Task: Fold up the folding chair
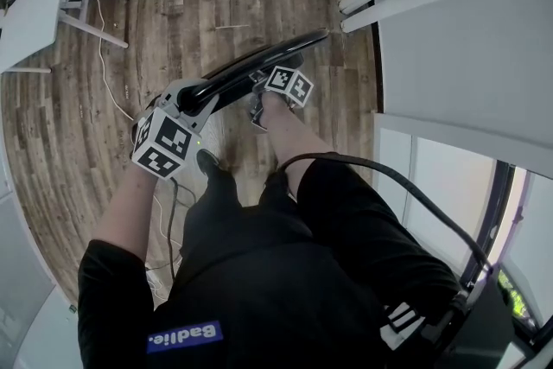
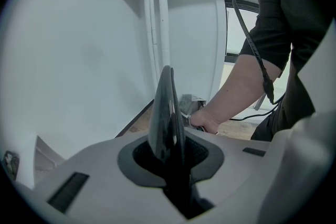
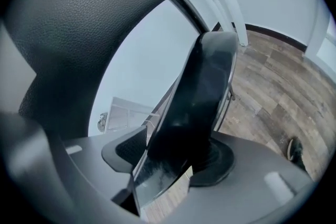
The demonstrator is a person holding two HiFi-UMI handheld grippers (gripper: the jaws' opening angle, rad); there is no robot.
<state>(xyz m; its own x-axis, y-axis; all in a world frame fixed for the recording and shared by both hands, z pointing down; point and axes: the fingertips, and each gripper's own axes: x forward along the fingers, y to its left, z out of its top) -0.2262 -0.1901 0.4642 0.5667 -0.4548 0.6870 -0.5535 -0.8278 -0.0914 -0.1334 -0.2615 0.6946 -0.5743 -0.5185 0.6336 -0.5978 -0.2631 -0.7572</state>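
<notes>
The folding chair [image 1: 259,60] is showing edge-on at the centre of the head view, above the wooden floor [image 1: 190,22], with its long axis running from lower left to upper right. The left gripper [image 1: 192,102] is pinching the lower-left end of the chair's thin, glossy black panel. The right gripper [image 1: 263,86] is clamping the same panel further along to the upper right. The chair is looking nearly flat.

My head camera looks steeply down to the wooden floor [image 1: 190,22]. Cameras on my left hand-held gripper [image 2: 168,152] and right hand-held gripper [image 3: 170,160] look closely along their jaws. All views share the folding chair [image 1: 259,65].
</notes>
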